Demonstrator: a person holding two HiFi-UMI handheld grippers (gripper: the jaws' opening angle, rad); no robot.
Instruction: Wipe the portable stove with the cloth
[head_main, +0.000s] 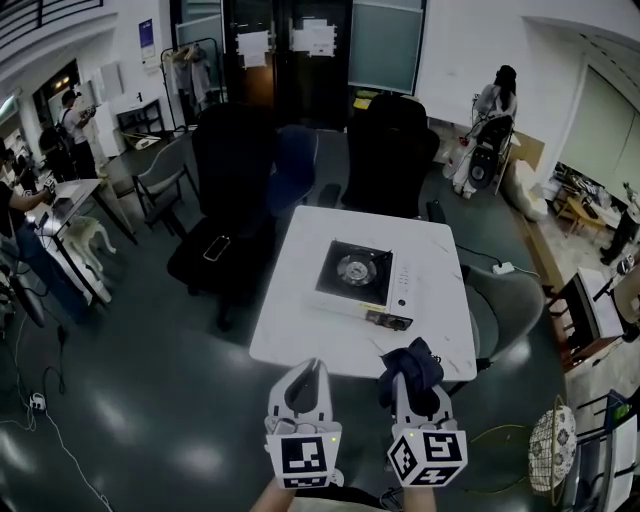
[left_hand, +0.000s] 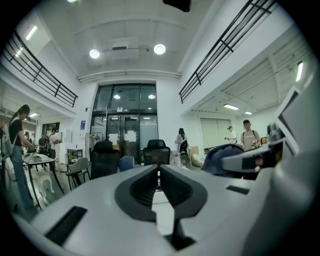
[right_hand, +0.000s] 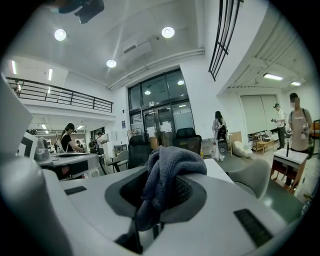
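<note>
Wiping has not started: right gripper (head_main: 412, 385) fingers pinch the cloth (head_main: 410, 360), left gripper (head_main: 307, 370) fingers sit together, empty, both held short of the portable stove (head_main: 355, 278) on the table (head_main: 300, 335).

Lit by round ceiling lights (left_hand: 159, 49) | fronted with tall glass doors (left_hand: 125, 120) | railed with black balcony balustrades (left_hand: 225, 47) | over glossy dark grey floor (head_main: 150, 420) | furnished with white bench (head_main: 300, 330), two black office chairs (head_main: 235, 160) behind
</note>
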